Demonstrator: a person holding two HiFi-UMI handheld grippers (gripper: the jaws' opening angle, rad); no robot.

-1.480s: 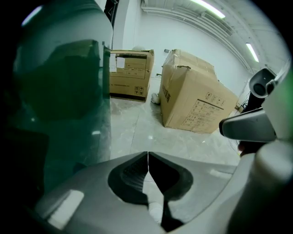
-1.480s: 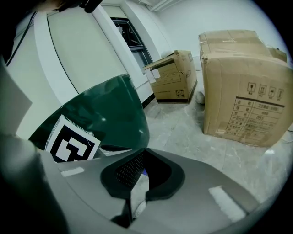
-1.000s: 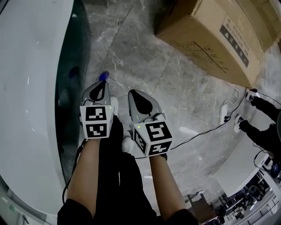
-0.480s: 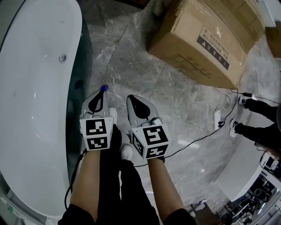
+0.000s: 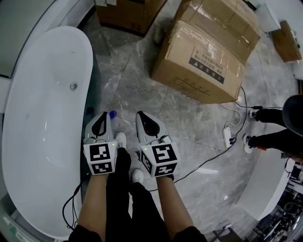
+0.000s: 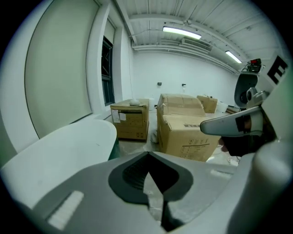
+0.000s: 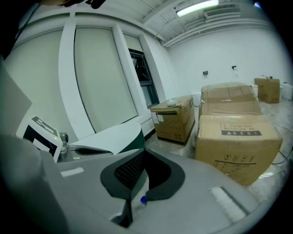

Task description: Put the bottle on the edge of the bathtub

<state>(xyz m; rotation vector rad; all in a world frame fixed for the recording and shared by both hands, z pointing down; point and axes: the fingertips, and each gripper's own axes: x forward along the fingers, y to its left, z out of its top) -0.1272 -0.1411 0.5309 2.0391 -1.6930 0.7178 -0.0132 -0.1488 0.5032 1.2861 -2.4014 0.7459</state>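
Blue-capped clear plastic bottle (image 5: 112, 114) rests on the grey marble floor (image 5: 142, 71), close beside the outer wall of the white oval bathtub (image 5: 85, 52) and just ahead of the left gripper (image 5: 104, 115). That gripper and the right gripper (image 5: 141, 115) both have their jaws closed together, gripping nothing.

Floor (image 5: 142, 85): grey marble-pattern tiles with thin joints, filling the centre of the head view. Bathtub (image 5: 42, 118): white, oval, along the left edge. Large cardboard box (image 5: 203, 52): taped, upper centre. Smaller cardboard box (image 5: 128, 12): at the top edge, left of the large one. White cable (image 5: 213, 158): runs across the tiles at centre right. Walls (image 6: 192, 73): plain white. Window (image 6: 107, 73): dark frame, left side of the left gripper view. Ceiling tube lights (image 6: 181, 33): lit, upper centre.
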